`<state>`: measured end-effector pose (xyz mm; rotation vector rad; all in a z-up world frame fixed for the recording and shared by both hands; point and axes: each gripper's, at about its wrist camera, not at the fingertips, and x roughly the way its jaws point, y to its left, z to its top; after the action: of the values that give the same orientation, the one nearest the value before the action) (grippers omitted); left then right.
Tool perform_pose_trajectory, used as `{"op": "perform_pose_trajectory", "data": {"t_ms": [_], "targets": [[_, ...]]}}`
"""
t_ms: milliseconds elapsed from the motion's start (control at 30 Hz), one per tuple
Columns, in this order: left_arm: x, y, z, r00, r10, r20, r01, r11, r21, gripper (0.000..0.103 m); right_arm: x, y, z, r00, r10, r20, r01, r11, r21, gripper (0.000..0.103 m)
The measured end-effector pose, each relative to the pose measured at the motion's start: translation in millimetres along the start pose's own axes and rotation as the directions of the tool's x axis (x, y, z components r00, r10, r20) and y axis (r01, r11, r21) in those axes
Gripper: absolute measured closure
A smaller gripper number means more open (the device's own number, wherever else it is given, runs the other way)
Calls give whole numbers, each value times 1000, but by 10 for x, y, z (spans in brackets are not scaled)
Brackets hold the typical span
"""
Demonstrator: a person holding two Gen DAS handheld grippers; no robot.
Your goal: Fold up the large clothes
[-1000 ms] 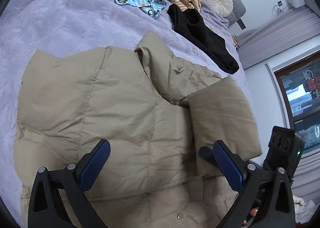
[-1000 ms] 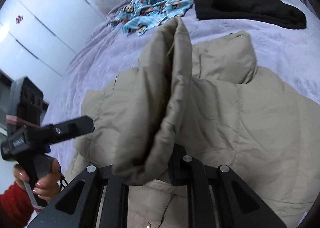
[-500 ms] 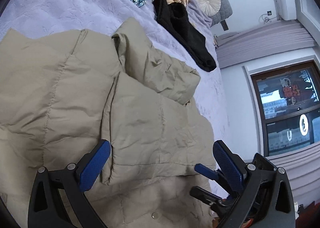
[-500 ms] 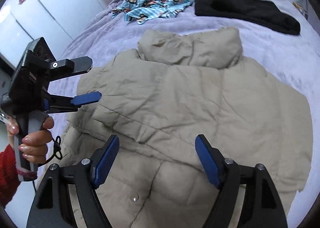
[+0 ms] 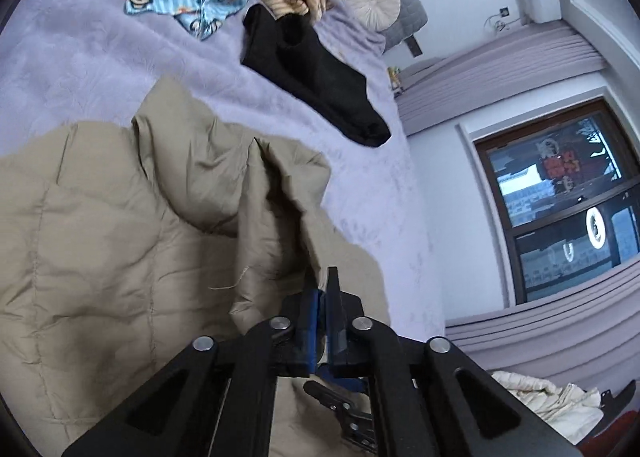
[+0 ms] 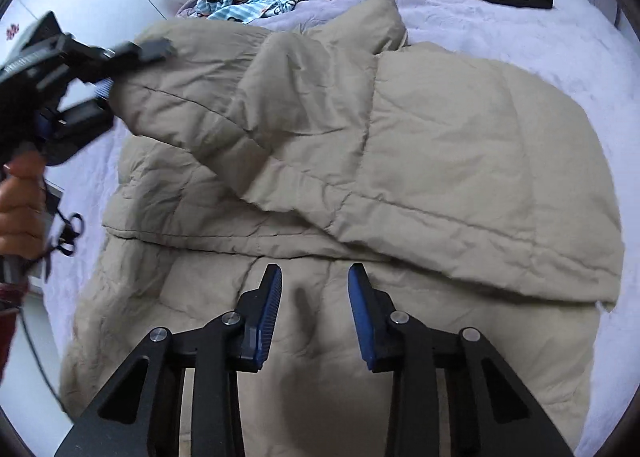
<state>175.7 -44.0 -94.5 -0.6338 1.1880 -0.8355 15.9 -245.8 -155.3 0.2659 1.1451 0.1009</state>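
Bed: lavender bedspread, khaki puffer jacket spread over it, black garment further up.
Left tongs: just snapped together, clamped on the jacket's sleeve edge, lifting it; hand grips the handle.
Right tongs: angled down over the jacket's lower front, partly apart after closing some, nothing pinched.

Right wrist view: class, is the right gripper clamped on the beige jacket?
No. The right gripper hovers with jaws apart above the beige jacket, and no fabric sits between its pads.
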Motion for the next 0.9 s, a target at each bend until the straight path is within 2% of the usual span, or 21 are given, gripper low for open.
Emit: {"op": "perform_pose_trajectory", "data": {"t_ms": [67, 100, 133, 233, 300, 433, 567, 600, 633, 667, 700, 733, 833, 867, 900], "targets": [[-169, 31, 40, 1000, -6, 29, 6, 1000, -8, 99, -32, -132, 43, 996, -86, 26, 87, 996, -20, 65], [-221, 68, 44, 999, 13, 35, -13, 1000, -7, 99, -57, -230, 59, 993, -117, 33, 118, 993, -14, 65], [-236, 145, 34, 999, 46, 29, -45, 999, -18, 99, -85, -345, 68, 988, -151, 36, 151, 989, -6, 65], [-207, 462, -95, 996, 86, -20, -87, 991, -98, 99, -154, -661, 30, 972, -234, 22, 234, 972, 5, 65], [-131, 599, -201, 979, 198, -53, -203, 973, -108, 99, -200, -836, -28, 974, -227, 0, 227, 973, 44, 65], [26, 614, -340, 946, 317, -74, -320, 947, -35, 99, -219, -906, -59, 971, -238, -8, 238, 969, 61, 65], [101, 497, -332, 927, 369, -72, -365, 929, 66, 98, -191, -891, -60, 972, -234, -7, 234, 969, 81, 65], [114, 473, -326, 922, 379, -75, -373, 924, 85, 74, -191, -896, -57, 972, -234, -7, 234, 968, 92, 65], [119, 466, -323, 919, 386, -73, -379, 920, 95, 16, -188, -900, -54, 973, -232, -5, 232, 968, 98, 65], [108, 455, -327, 909, 413, -57, -407, 909, 95, 0, -175, -898, -42, 973, -232, -5, 231, 968, 101, 65], [77, 469, -352, 909, 417, -27, -412, 905, 104, 1, -176, -896, -46, 973, -231, -5, 230, 968, 103, 65], [88, 466, -362, 908, 417, -36, -410, 904, 117, 1, -182, -897, -54, 973, -230, -5, 229, 968, 104, 65], [220, 548, -327, 890, 450, -72, -443, 891, 94, 1, -186, -903, -49, 974, -227, -2, 225, 968, 112, 65], [304, 578, -305, 890, 446, -95, -439, 894, 91, 2, -188, -907, -52, 974, -226, -1, 224, 968, 116, 65], [363, 614, -289, 892, 439, -111, -431, 898, 87, 10, -189, -910, -50, 974, -226, 1, 224, 967, 122, 65]]}}
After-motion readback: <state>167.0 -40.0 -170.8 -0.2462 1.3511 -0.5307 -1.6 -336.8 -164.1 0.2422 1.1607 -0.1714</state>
